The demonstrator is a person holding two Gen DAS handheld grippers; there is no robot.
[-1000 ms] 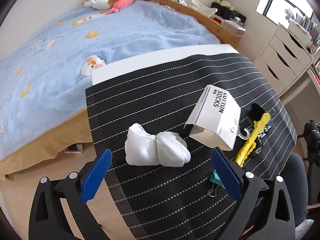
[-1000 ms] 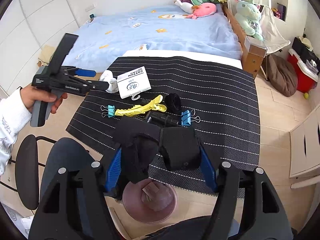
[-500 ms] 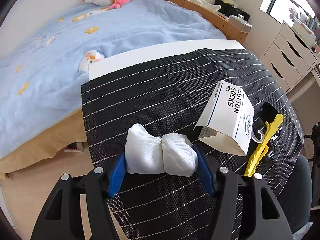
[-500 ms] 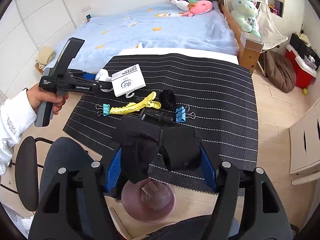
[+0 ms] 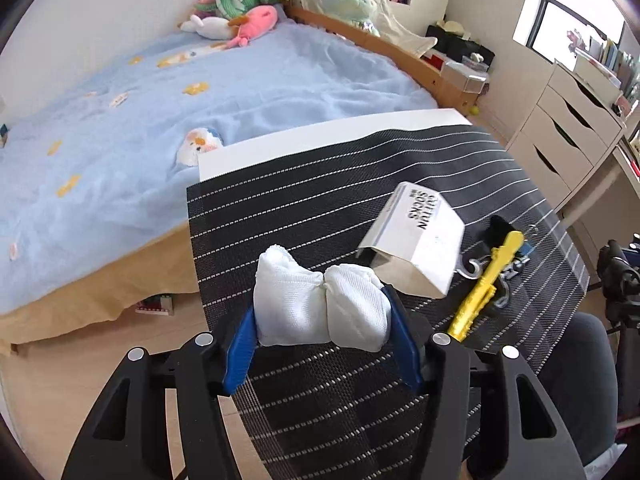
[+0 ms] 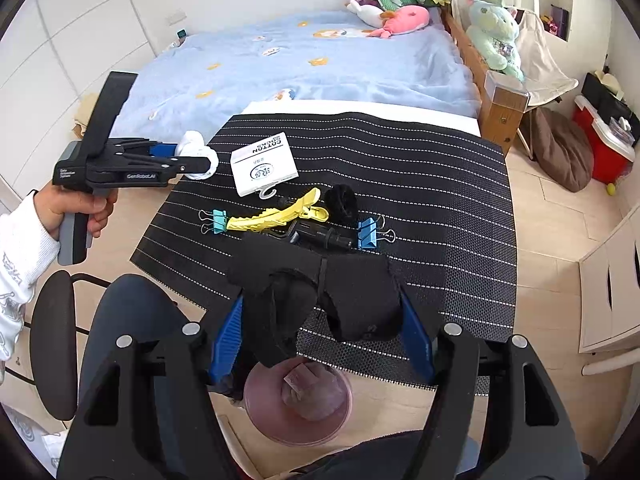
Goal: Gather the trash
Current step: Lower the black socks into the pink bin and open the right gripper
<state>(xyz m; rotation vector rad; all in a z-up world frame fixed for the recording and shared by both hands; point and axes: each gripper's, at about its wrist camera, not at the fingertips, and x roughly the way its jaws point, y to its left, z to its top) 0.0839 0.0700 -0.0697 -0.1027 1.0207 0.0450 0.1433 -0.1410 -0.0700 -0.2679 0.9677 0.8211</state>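
White socks: a rolled white pair (image 5: 322, 310) sits clamped between the blue pads (image 5: 240, 350) of the left gripper (image 5: 322, 344), at the near left corner of the striped black mat (image 5: 360, 184); whether the bundle is clear of the mat is hard to tell.
Left gripper: jaws about half spread and pressing both ends of the bundle; the right wrist view shows it (image 6: 192, 160) held side-on by a hand (image 6: 76, 210) in a white sleeve.
Black socks: a dark pair (image 6: 320, 300) fills the right gripper (image 6: 322, 332), blue pads against each side, jaws fairly wide.
Hidden: the black bundle covers most of a pinkish bin (image 6: 298, 404) below it; only the rim and a scrap inside show.
Sock packaging: a white "COTTON SOCKS" card (image 6: 264, 162) with its hook lies just right of the white pair.
Clutter: a yellow hair clip (image 6: 276, 216), two blue binder clips (image 6: 368, 232) and a black puff (image 6: 341, 202) lie mid-mat; dark objects beside them cannot be made out.
Beyond: a blue bed (image 6: 300, 64) with plush toys at its far end; a chair (image 6: 52, 344) at near left, cut off.
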